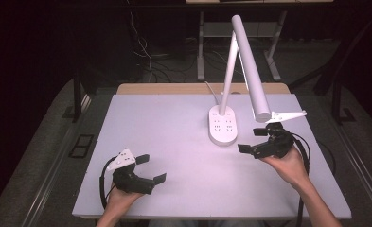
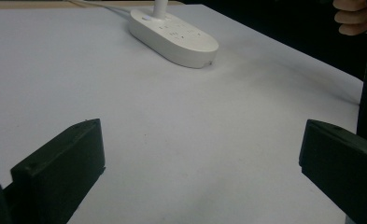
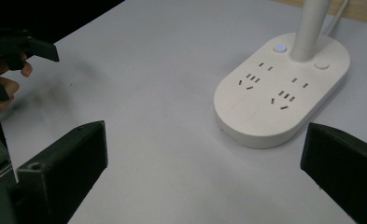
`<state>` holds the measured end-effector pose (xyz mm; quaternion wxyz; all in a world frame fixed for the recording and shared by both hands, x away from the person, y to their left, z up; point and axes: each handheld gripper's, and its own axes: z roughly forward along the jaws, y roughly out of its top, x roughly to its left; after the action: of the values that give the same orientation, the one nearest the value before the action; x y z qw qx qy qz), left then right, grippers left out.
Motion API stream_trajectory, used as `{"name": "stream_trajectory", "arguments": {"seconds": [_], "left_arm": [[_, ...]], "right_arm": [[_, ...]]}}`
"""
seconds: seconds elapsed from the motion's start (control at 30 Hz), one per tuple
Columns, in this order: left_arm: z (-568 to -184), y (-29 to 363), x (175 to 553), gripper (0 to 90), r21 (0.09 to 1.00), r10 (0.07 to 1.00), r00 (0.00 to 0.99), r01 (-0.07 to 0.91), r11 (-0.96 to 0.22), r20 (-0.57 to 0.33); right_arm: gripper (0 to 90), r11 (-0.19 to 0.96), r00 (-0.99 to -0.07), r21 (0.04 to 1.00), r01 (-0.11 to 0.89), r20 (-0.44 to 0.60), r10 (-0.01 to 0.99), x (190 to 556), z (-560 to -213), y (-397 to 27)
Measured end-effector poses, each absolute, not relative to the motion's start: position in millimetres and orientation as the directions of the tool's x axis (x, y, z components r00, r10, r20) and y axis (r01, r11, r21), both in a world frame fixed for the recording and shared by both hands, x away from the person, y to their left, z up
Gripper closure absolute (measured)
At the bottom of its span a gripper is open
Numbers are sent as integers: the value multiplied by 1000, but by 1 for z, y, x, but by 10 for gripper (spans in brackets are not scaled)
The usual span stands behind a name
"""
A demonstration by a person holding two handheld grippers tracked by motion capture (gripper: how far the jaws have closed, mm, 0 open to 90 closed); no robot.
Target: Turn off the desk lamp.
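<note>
A white desk lamp stands at the middle right of the white tabletop (image 1: 169, 127). Its oval base (image 1: 223, 125) (image 2: 172, 37) (image 3: 284, 88) carries several socket slots, a blue-lit button (image 3: 279, 47) and a plain round button (image 3: 321, 64). Its tube head (image 1: 252, 71) slants down to the right. My left gripper (image 1: 151, 169) (image 2: 202, 140) is open over the near left of the table, holding nothing, jaws pointing toward the base. My right gripper (image 1: 251, 140) (image 3: 204, 144) is open just right of the base with nothing between its jaws.
The lamp's white cord (image 1: 213, 92) runs off the back over a wooden edge (image 1: 174, 88). In the right gripper view the left gripper (image 3: 22, 49) appears at the far left. Dark floor with cables and metal table legs (image 1: 201, 47) lies behind.
</note>
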<state>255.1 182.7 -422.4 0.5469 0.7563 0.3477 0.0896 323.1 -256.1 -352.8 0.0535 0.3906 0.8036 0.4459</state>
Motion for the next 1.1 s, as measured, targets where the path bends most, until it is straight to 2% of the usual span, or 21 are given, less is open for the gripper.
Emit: {"name": "stream_trajectory", "arguments": {"seconds": [0.47,1.1], "left_arm": [[-422,181,254,0,890,620,745,427,-162,-245],[-423,181,255,0,889,617,747,429,-164,-247]], "right_arm": [[6,328,-703,758,564,232,672,350,-346,-242],[6,338,-685,730,593,237,689,393,-347,-236]]}}
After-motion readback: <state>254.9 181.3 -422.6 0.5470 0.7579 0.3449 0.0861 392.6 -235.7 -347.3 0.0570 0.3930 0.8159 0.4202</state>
